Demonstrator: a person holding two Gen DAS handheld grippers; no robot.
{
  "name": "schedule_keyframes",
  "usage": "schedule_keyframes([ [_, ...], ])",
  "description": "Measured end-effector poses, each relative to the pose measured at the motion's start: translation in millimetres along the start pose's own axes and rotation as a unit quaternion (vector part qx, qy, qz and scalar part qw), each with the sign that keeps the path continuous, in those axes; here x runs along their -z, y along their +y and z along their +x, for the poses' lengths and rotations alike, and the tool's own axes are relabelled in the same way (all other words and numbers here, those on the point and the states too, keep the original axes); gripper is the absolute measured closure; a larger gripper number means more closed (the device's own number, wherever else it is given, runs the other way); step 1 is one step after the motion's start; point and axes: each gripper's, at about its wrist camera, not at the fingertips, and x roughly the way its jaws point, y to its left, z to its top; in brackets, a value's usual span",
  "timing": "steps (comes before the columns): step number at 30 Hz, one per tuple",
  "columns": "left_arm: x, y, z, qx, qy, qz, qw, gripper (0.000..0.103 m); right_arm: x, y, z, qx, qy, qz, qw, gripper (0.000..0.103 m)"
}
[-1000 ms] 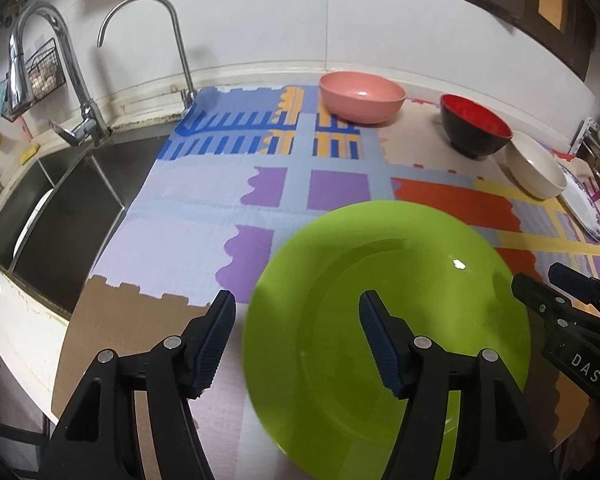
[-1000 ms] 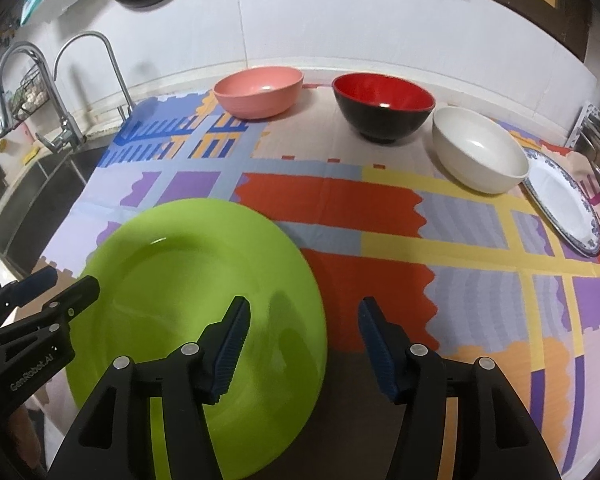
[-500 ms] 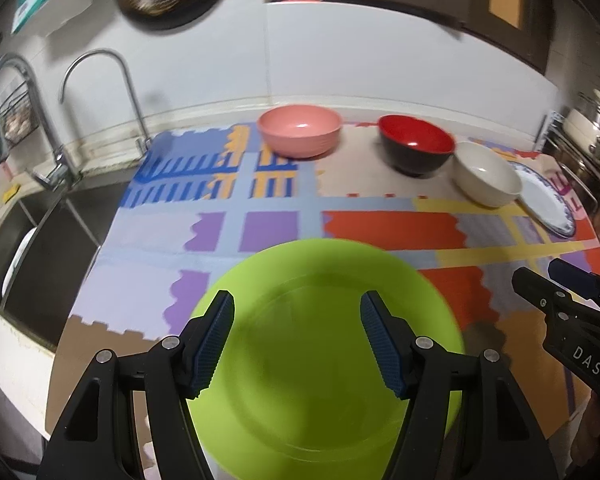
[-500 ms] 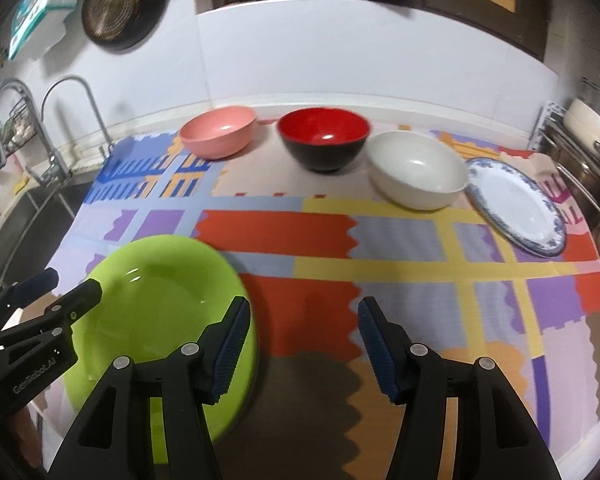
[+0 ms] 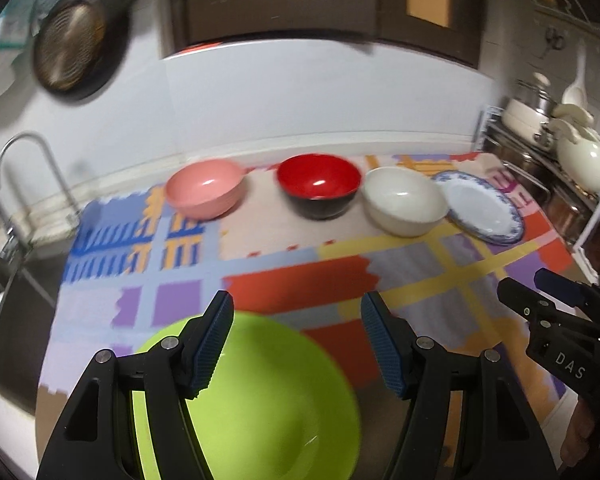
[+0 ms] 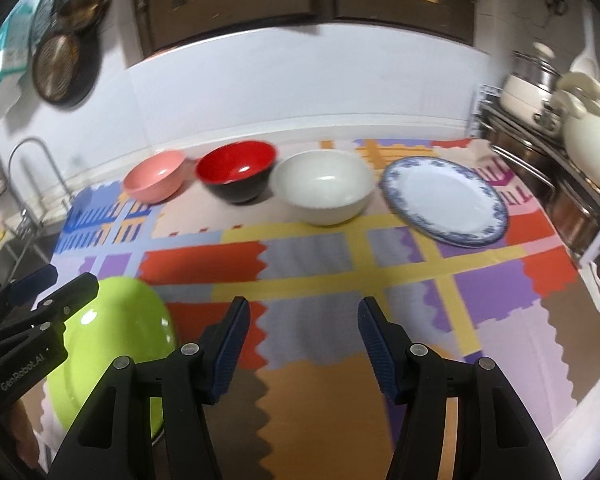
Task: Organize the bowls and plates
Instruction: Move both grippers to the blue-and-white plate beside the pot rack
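1. Nearest the cameras, the left gripper (image 5: 298,344) is seen with its jaws standing apart and nothing clasped; the right gripper (image 6: 304,346) is likewise parted and empty above the patterned mat (image 6: 500,288).
2. A lime-green plate (image 5: 268,412) is found on the near edge of the mat, below and behind the left gripper's fingers, untouched by either blue pad. Nothing is seen in it.
3. Farther back, a row of bowls is set along the wall: a pink bowl (image 6: 154,181) at the left, a red-and-black bowl (image 6: 238,176) just beside it, then a white bowl (image 6: 324,186). All three are shown empty.
4. A blue-rimmed white plate (image 6: 444,206) is laid to the right of the white bowl, its rim close to the bowl; whether they touch cannot be told.
5. Beyond, a faucet (image 5: 24,184) and sink are glimpsed at the left, and pots (image 6: 588,136) on a rack at the right.
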Motion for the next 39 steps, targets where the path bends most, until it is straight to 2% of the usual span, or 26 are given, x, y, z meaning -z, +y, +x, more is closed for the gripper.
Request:
schedule_keyframes([
  [6,-27,-33,10,0.022,-0.009,0.035,0.9991,0.038,-13,-33,-1,0.032,-0.006,0.027,0.999,0.046],
  [10,-46,-52,20,0.047,0.001,0.042,0.998,0.038,-22,-54,-1,0.045,-0.009,0.041,0.998,0.046],
  [14,-63,-72,31,0.052,0.003,0.061,0.9968,0.038,-33,-72,-2,0.06,-0.019,0.05,0.997,0.046],
  [25,-130,-125,66,0.098,0.013,0.129,0.9867,0.038,-72,-122,5,0.104,-0.032,0.095,0.989,0.046],
  [33,-173,-156,111,0.127,0.045,0.167,0.9768,0.038,-107,-156,27,0.129,-0.005,0.133,0.983,0.046],
  [39,-195,-171,155,0.133,0.071,0.187,0.9708,0.038,-124,-178,56,0.142,0.016,0.167,0.975,0.046],
])
